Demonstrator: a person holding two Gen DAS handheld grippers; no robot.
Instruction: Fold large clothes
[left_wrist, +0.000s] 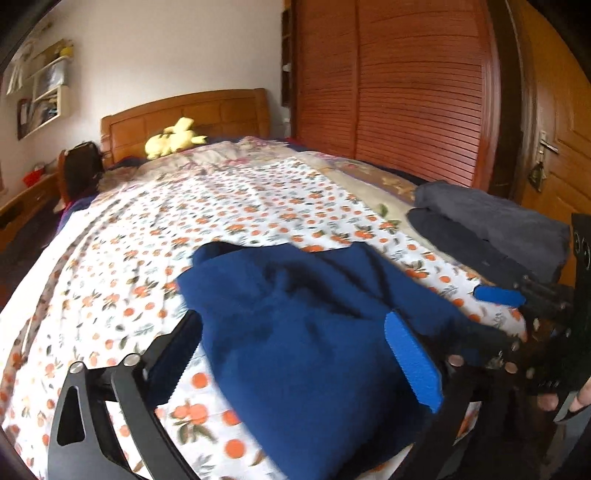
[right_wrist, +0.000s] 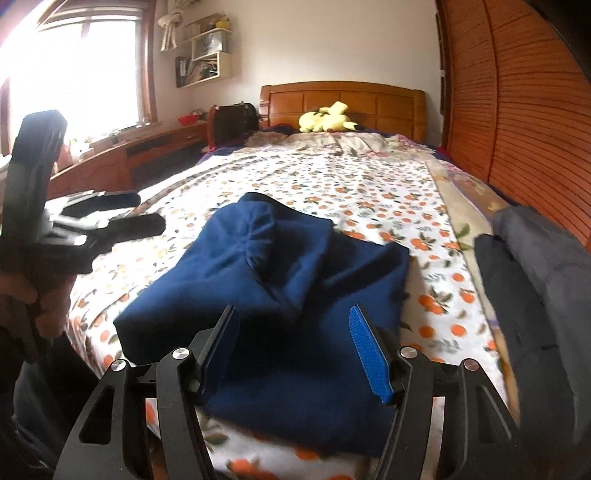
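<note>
Up close, through the left wrist camera, our left tongs (left_wrist: 295, 354) stood wide open, holding nothing, their two fingers spread on either side of the blue garment (left_wrist: 314, 332). That garment lay bunched on the orange-print bedsheet (left_wrist: 221, 206), directly ahead of and between the fingers. To the right of the tongs we saw our right tongs (left_wrist: 491, 306), also gaping, with one blue pad (left_wrist: 498, 296) pointing over the sheet. Beyond them sat a pile of dark grey clothes (left_wrist: 498, 221). Far ahead, a yellow plush toy (left_wrist: 173, 138) rested against the wooden headboard (left_wrist: 184, 114).

From the right wrist camera, our right tongs (right_wrist: 295, 350) were open wide and empty, the fingers hovering over the near edge of the blue garment (right_wrist: 266, 280); whether they touched the cloth we could not tell. Off to the left, our left tongs (right_wrist: 122, 218) hung above the sheet (right_wrist: 369, 192), their fingers apart. The grey clothes (right_wrist: 535, 266) lay to the right, the plush toy (right_wrist: 327, 118) far ahead.
</note>
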